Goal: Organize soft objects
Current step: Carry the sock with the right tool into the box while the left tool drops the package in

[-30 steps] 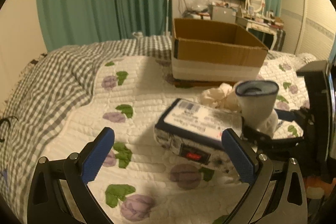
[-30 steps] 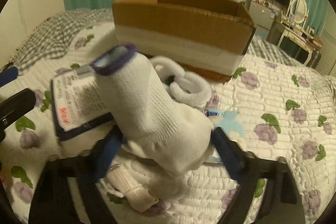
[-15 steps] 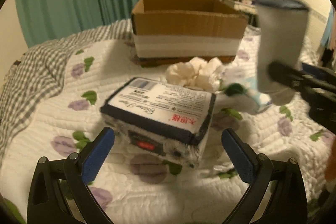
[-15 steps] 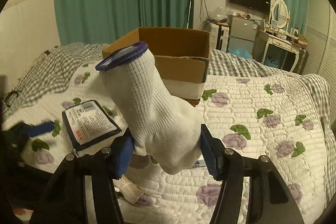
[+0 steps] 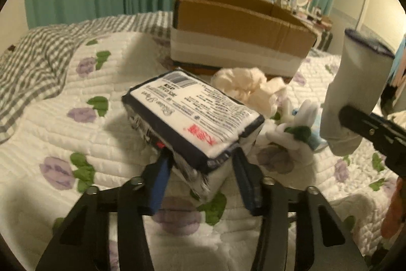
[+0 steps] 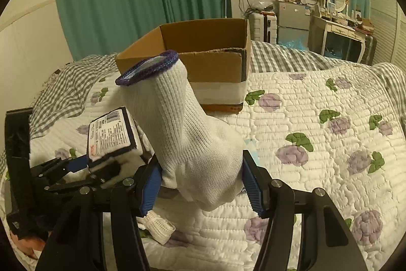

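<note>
My left gripper [image 5: 200, 184] is shut on a soft tissue pack [image 5: 192, 116] with a white printed label and dark edges, tilted above the quilt; it also shows in the right wrist view [image 6: 111, 136]. My right gripper [image 6: 201, 184] is shut on a white sock [image 6: 187, 133] with a purple cuff, held upright above the bed; the sock shows at the right of the left wrist view [image 5: 355, 95]. An open cardboard box [image 5: 238, 29] stands on the bed beyond both, also in the right wrist view [image 6: 203, 62].
A cream crumpled cloth [image 5: 243, 85] and a white plush toy [image 5: 291, 133] lie on the floral quilt [image 5: 76, 144] before the box. A rolled white sock [image 6: 158, 227] lies under my right gripper. A grey checked blanket [image 5: 38, 62] covers the far left.
My left gripper has closed on the tissue pack and lifted it. My right gripper has kept the sock raised and moved a little toward the box.
</note>
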A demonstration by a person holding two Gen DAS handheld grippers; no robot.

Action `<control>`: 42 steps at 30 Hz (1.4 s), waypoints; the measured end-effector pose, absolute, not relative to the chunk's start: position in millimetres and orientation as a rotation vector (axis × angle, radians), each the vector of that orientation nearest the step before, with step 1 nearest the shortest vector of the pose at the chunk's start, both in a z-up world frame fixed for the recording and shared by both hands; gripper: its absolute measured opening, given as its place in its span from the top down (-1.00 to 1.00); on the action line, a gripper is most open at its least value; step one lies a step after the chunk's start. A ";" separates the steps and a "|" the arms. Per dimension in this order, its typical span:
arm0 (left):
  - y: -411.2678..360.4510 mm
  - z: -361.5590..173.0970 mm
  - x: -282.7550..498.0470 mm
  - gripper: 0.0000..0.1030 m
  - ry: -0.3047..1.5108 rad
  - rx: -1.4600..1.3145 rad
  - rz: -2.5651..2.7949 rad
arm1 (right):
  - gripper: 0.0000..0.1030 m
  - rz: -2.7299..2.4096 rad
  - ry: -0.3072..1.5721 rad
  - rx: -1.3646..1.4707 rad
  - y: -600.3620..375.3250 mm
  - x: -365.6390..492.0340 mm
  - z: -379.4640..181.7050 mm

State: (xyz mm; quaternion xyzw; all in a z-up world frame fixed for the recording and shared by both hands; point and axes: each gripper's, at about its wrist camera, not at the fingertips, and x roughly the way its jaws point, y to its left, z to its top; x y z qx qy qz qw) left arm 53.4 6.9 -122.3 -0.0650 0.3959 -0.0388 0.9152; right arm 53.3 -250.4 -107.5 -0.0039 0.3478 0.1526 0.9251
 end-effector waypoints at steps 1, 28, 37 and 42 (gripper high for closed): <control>6.8 -119.8 50.8 0.22 0.807 -0.135 -0.078 | -0.13 0.311 0.709 -0.011 -250.1 51.0 -105.7; -9.6 24.3 57.1 0.64 0.558 0.019 -0.183 | -0.13 0.341 0.561 -0.049 -250.9 62.0 -20.3; -27.9 87.4 133.6 0.64 0.458 0.098 -0.198 | -0.13 0.329 0.449 -0.097 -243.7 131.1 48.1; -30.9 79.0 191.6 0.64 0.474 0.099 -0.207 | -0.13 0.330 0.484 -0.084 -240.3 184.3 48.0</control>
